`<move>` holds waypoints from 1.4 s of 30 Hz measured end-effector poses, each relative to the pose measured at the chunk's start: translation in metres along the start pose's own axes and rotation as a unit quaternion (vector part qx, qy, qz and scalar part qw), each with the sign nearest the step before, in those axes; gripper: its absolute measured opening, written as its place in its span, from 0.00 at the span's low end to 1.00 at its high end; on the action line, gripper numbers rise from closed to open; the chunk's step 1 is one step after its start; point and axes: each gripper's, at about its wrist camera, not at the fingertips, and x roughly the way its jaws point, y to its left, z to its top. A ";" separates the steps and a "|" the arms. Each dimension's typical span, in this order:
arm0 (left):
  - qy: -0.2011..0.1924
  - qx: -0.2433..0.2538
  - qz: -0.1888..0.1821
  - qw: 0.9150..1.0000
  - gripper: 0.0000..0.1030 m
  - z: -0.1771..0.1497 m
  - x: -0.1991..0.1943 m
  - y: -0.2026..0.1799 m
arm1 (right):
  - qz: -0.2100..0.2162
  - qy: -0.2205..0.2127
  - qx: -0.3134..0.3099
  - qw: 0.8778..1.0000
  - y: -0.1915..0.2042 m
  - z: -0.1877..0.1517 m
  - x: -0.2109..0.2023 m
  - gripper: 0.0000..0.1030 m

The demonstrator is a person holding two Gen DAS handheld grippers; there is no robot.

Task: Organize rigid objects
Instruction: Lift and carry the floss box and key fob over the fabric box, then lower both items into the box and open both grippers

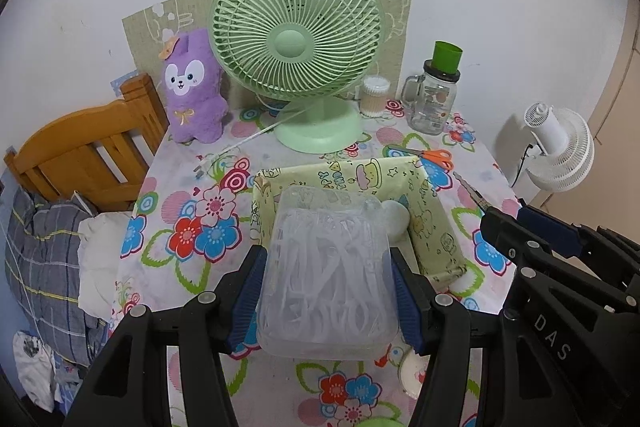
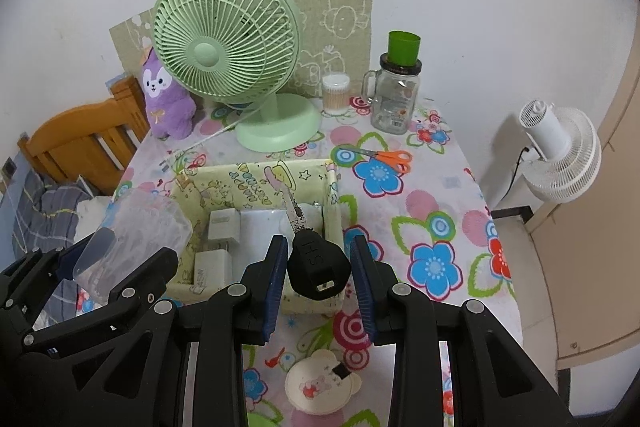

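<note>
Black "SHS"-marked knife handle (image 2: pixel 316 259) in right tool (image 2: pixel 320 267)'s grip; left tool (image 1: pixel 328 291) clamps clear box (image 1: pixel 328 267).

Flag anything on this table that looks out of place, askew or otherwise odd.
Nothing is spilled or broken. One oddity: the green cup stands on the lid of the glass jar at the table's far edge. The orange scissors lie loose beside the fabric bin.
</note>
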 end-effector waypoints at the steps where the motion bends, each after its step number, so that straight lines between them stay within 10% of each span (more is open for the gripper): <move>1: 0.002 -0.002 0.001 1.000 0.60 0.002 0.003 0.001 | 0.001 0.001 -0.001 1.000 0.000 0.002 0.003 0.34; 34: 0.087 -0.021 -0.028 0.996 0.61 0.012 0.100 -0.009 | 0.029 0.062 -0.025 0.997 0.010 0.028 0.093 0.35; 37: 0.092 -0.009 -0.037 0.995 0.81 0.010 0.104 -0.009 | 0.044 0.068 -0.037 0.996 0.013 0.027 0.100 0.34; 42: 0.088 0.009 -0.026 0.996 0.85 0.005 0.104 -0.007 | 0.058 0.083 -0.039 0.994 0.016 0.022 0.111 0.34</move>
